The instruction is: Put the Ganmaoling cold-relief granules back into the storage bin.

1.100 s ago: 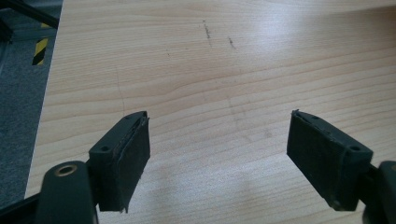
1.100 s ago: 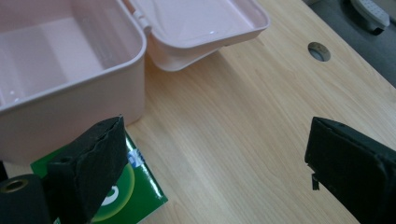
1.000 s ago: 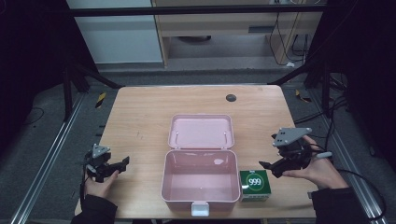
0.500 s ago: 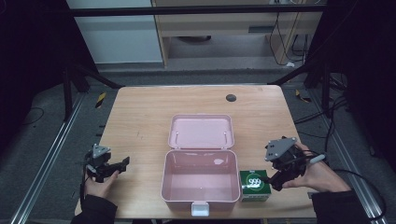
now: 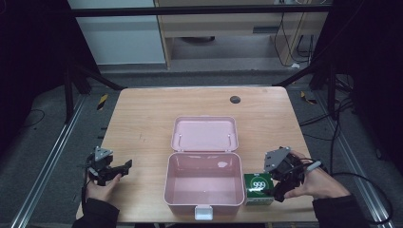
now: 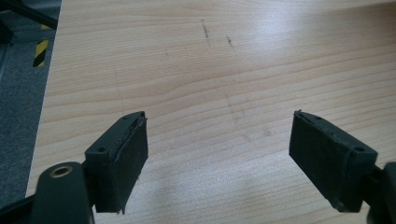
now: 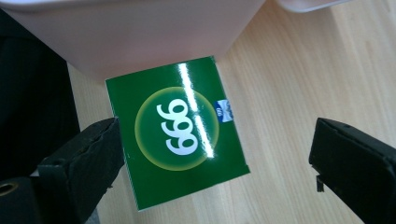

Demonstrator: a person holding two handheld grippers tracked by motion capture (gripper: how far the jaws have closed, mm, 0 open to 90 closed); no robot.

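Flanking one green box (image 7: 180, 133) beside one pink case (image 5: 204, 183): right gripper (image 5: 280, 187), jaws just widened, unclenched; left gripper (image 5: 124, 167) likewise.

pink case (image 5: 204, 190): 1 | green box (image 5: 258, 186): 1 | table (image 5: 142, 118): 1 | tools: 2, left tool (image 5: 124, 167), right tool (image 5: 278, 192)

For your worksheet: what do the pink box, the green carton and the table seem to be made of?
Pink box: probably moulded plastic, smooth, faintly shiny. Green carton: likely glossy printed cardboard, with a bright glare streak. Table: light wood or wood-look laminate, showing grain lines.
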